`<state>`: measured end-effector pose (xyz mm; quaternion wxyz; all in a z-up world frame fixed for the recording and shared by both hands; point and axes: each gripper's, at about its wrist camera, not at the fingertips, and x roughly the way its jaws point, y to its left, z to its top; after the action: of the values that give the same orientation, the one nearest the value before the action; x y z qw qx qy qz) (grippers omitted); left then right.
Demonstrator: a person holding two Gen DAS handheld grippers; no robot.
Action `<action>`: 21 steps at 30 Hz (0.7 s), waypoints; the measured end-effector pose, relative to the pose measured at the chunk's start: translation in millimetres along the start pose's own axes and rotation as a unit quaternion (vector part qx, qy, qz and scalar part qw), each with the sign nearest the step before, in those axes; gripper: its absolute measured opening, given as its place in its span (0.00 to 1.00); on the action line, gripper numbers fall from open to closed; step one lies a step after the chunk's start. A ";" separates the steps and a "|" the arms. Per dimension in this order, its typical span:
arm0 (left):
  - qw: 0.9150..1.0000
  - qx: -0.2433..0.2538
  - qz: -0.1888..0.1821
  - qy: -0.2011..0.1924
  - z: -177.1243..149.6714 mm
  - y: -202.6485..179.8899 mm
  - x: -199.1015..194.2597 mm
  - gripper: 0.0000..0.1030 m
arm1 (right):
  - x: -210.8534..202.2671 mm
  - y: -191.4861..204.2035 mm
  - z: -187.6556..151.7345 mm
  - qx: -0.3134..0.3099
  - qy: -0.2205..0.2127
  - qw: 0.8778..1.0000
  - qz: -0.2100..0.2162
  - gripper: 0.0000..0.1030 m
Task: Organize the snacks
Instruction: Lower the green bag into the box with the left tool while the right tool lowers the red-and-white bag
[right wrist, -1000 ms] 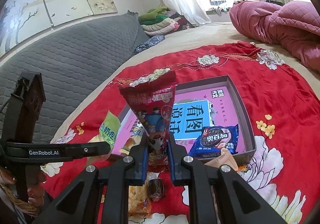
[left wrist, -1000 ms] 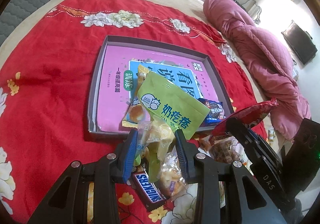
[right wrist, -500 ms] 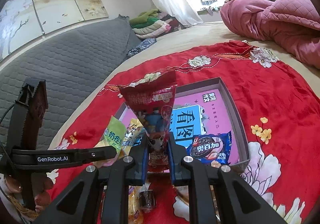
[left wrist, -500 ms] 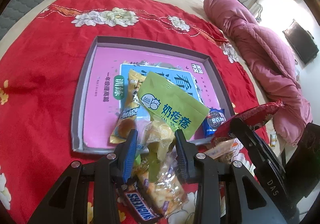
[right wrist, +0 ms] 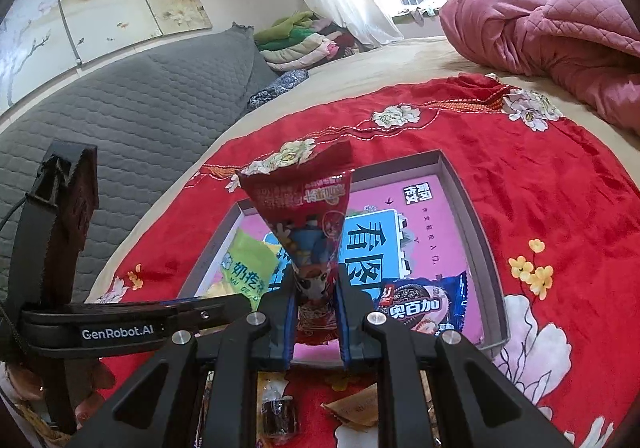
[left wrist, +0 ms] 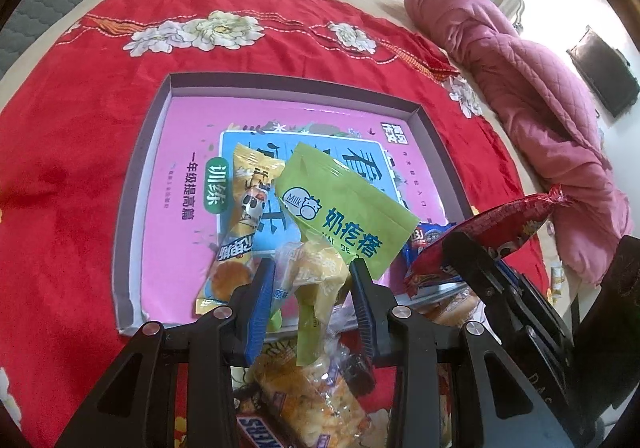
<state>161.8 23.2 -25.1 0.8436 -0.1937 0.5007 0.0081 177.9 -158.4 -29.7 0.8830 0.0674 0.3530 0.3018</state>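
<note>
My left gripper point(left wrist: 312, 288) is shut on a green milk-snack pouch point(left wrist: 344, 207) and holds it above the near edge of the shallow grey box point(left wrist: 152, 151) with a pink bottom. An orange cake packet point(left wrist: 240, 232) lies inside the box. My right gripper point(right wrist: 316, 308) is shut on a red snack bag point(right wrist: 308, 224), upright above the box's near edge point(right wrist: 460, 183). A blue Oreo-style cookie pack point(right wrist: 420, 304) lies in the box by its near right corner. The right gripper with the red bag also shows in the left wrist view point(left wrist: 480, 236).
Loose snacks lie on the red flowered cloth point(left wrist: 72, 127) near me: a Snickers bar point(left wrist: 256, 432), a clear packet of yellow snacks point(left wrist: 316, 400) and a small dark candy point(right wrist: 280, 412). A pink quilt point(left wrist: 540, 99) lies on the right. A grey headboard point(right wrist: 140, 119) stands behind.
Both grippers have moved forward over the box's near edge with their bags still held. The Snickers bar has slid toward the bottom of the left view.
</note>
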 end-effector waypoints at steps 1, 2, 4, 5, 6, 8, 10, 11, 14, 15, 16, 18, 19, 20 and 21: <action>1.000 0.000 0.001 0.001 0.3 -0.1 1.9 0.37 | 1.7 0.0 -0.4 -0.001 0.003 1.000 0.002 0.16; 1.000 -0.001 0.000 0.002 0.3 0.4 3.3 0.37 | 3.1 0.1 -1.0 -0.002 0.006 1.000 0.002 0.16; 1.000 -0.001 0.001 0.005 0.3 1.2 6.2 0.37 | 7.4 -0.3 -2.5 -0.002 0.014 1.000 0.005 0.16; 1.000 -0.001 0.002 0.006 -0.1 1.5 7.7 0.37 | 9.4 -0.8 -3.3 -0.002 0.018 1.000 0.005 0.16; 1.000 0.000 0.003 0.007 -0.9 1.3 8.9 0.37 | 11.5 -0.9 -4.2 -0.002 0.022 1.000 0.006 0.16; 1.000 0.000 0.003 0.010 -1.5 1.5 10.9 0.37 | 14.5 -1.6 -5.2 -0.001 0.028 1.000 0.007 0.16; 1.000 0.002 0.006 0.011 -1.7 1.0 12.5 0.37 | 16.5 -2.4 -6.9 0.000 0.033 0.999 0.007 0.16; 1.000 0.004 0.007 0.011 -1.8 0.2 13.2 0.37 | 17.5 -2.8 -7.2 0.002 0.035 0.999 0.007 0.16; 1.000 0.005 0.007 0.013 -2.3 -0.9 14.5 0.37 | 22.0 -4.1 -8.0 0.004 0.045 0.999 0.003 0.16; 1.000 0.006 0.008 0.014 -2.5 -1.2 14.7 0.37 | 24.2 -4.5 -9.0 0.003 0.050 0.999 -0.002 0.16; 1.000 0.006 0.008 0.014 -2.7 -1.7 15.0 0.37 | 25.3 -4.3 -10.1 0.001 0.052 0.999 -0.003 0.16; 1.000 0.008 0.009 0.015 -2.5 -2.3 15.8 0.37 | 27.1 -3.2 -11.7 -0.006 0.057 0.998 -0.009 0.16; 1.000 0.008 0.009 0.016 -2.5 -2.5 16.3 0.37 | 27.8 -3.0 -12.5 -0.009 0.060 0.998 -0.012 0.16; 1.000 0.008 0.008 0.017 -2.7 -2.6 16.9 0.37 | 28.6 -3.5 -13.8 -0.008 0.063 0.998 -0.014 0.16; 1.000 0.008 0.009 0.018 -3.3 -2.7 17.5 0.37 | 29.1 -4.8 -14.8 -0.006 0.064 0.998 -0.015 0.16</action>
<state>168.3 16.4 -40.5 0.8361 -0.1822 0.5174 0.0080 186.9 -146.8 -59.2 0.8634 0.0374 0.4080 0.2945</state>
